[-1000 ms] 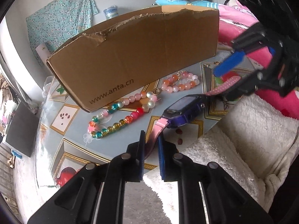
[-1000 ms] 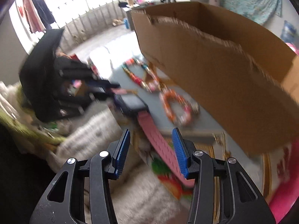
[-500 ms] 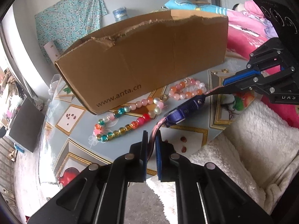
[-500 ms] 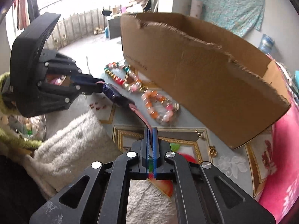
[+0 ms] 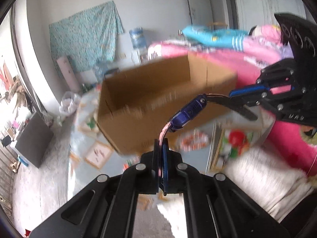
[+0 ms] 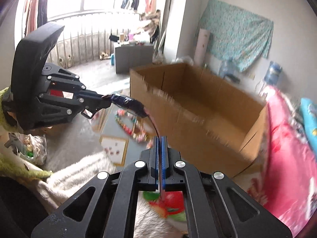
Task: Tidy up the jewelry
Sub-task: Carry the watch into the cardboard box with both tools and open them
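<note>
A child's watch with a blue body (image 5: 188,112) and pink straps hangs in the air between my two grippers, level with the rim of the open cardboard box (image 5: 150,99). My left gripper (image 5: 160,141) grips one strap end, its jaws closing tight on it. In the right wrist view my right gripper (image 6: 160,137) is shut on the other strap, with the watch (image 6: 128,104) stretched toward the left gripper (image 6: 108,97). Bead bracelets (image 6: 128,125) lie blurred on the table below. The box (image 6: 198,109) looks empty inside.
The table (image 5: 97,154) has a patterned cover and holds the box. A white fluffy blanket (image 5: 257,178) lies at its near edge. Pink bedding (image 6: 287,138) is piled to the right. A dark cabinet (image 5: 31,138) stands on the floor at left.
Both grippers have closed on the watch's straps and lifted it off the table. The view now looks down into the box, and the bracelets have dropped lower in the frame.
</note>
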